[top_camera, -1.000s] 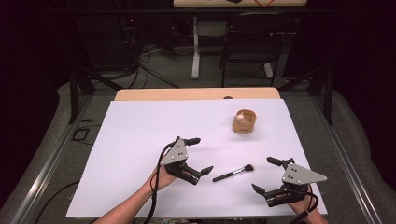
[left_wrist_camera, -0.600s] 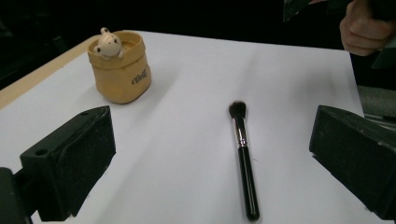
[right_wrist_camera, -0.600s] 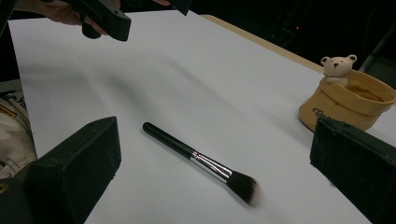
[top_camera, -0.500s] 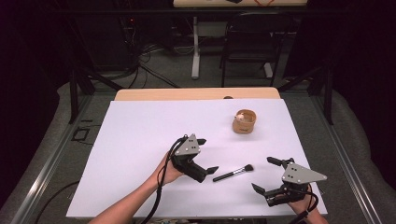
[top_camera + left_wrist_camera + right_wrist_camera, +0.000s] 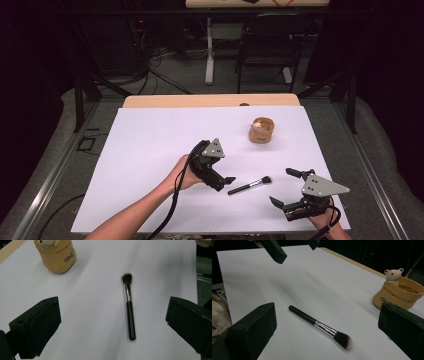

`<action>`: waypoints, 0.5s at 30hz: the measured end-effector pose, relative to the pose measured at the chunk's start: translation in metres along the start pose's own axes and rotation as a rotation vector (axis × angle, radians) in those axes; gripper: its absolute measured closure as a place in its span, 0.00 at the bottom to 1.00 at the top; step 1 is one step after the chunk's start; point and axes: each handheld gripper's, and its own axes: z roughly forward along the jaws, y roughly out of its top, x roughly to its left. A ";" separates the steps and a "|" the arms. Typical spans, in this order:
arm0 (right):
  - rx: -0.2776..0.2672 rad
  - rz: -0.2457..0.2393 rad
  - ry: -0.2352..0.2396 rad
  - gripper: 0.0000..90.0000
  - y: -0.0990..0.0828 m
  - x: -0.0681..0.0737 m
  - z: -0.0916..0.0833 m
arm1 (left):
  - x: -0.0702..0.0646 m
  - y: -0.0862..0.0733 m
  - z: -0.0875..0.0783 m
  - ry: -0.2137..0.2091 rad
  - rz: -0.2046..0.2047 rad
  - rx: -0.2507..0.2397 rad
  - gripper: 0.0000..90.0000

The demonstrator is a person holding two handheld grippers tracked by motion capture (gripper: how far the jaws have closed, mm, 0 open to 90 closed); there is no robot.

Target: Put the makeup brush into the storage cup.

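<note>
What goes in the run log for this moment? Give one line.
left tongs: open, near brush handle | right tongs: open, apart | brush: flat on table, untouched | cup: upright beyond brush

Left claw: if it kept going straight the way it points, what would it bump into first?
Most likely the makeup brush, lying on the white sheet between the open left claw's jaws, handle end nearest; height is uncertain.

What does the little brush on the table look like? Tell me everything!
The makeup brush lies flat on the white table cover. It has a glossy black handle, a shiny silver collar, and a fluffy dark tuft with pale tips. Nothing touches it. The left tool hovers open by its handle end.
</note>
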 end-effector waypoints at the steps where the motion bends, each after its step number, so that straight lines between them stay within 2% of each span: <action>1: 0.000 -0.001 0.000 0.01 0.000 0.000 0.000 | 0.000 0.001 0.000 0.001 -0.001 0.015 0.00; 6: -0.001 0.002 -0.001 0.01 0.000 0.000 0.000 | 0.002 0.005 0.006 -0.016 -0.022 0.093 0.00; 8: -0.006 -0.002 0.001 0.01 0.000 0.000 0.000 | 0.002 0.006 0.010 -0.019 -0.019 0.131 0.00; 10: -0.005 -0.005 0.001 0.02 0.000 0.000 0.000 | 0.002 0.007 0.015 -0.024 -0.040 0.155 0.00; 15: 0.000 0.002 -0.001 0.02 0.000 0.000 0.000 | 0.002 0.014 0.025 -0.029 -0.030 0.231 0.00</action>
